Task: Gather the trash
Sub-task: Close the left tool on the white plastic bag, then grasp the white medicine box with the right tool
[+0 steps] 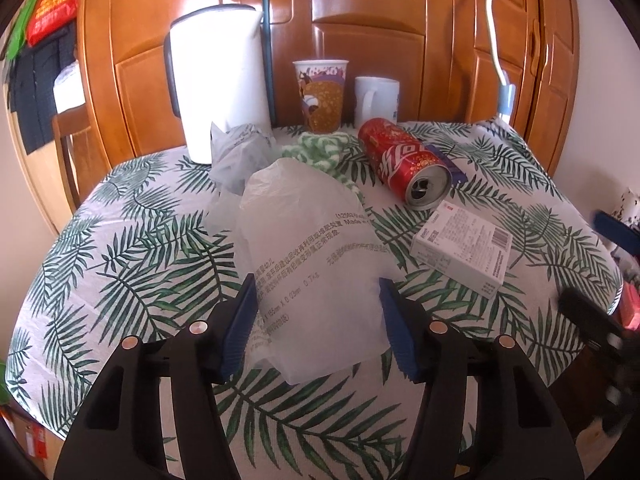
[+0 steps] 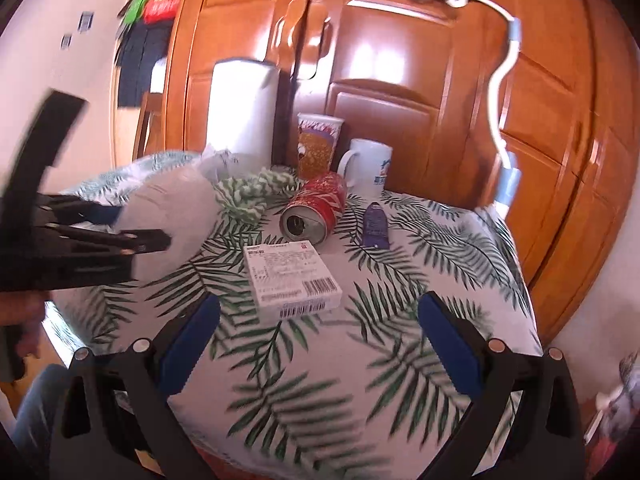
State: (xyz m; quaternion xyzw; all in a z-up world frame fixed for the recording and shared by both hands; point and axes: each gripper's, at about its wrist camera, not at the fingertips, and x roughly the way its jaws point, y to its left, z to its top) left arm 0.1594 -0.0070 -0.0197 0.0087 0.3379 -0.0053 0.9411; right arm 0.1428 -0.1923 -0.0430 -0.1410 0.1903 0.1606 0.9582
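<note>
A white printed plastic bag [image 1: 312, 248] stands puffed on the leaf-print tablecloth [image 1: 120, 280]. My left gripper [image 1: 318, 320] is shut on its near end, with a blue pad against each side. In the right wrist view the bag [image 2: 176, 208] shows at the left. A red drink can [image 1: 408, 160] lies on its side, mouth towards me. A white carton box [image 2: 292, 276] lies flat just ahead of my right gripper [image 2: 320, 344], which hangs open over the table with nothing between its fingers. A purple wrapper [image 2: 376, 224] lies beside the can [image 2: 316, 208]. Crumpled grey plastic [image 1: 240, 152] sits behind the bag.
A white jug [image 1: 220, 80], a printed paper cup [image 1: 320, 96] and a white mug [image 1: 376, 96] stand at the table's back edge against a wooden wardrobe [image 1: 360, 20]. A green-and-white cloth [image 1: 324, 148] lies behind the bag. A wooden chair [image 1: 68, 140] is at the left.
</note>
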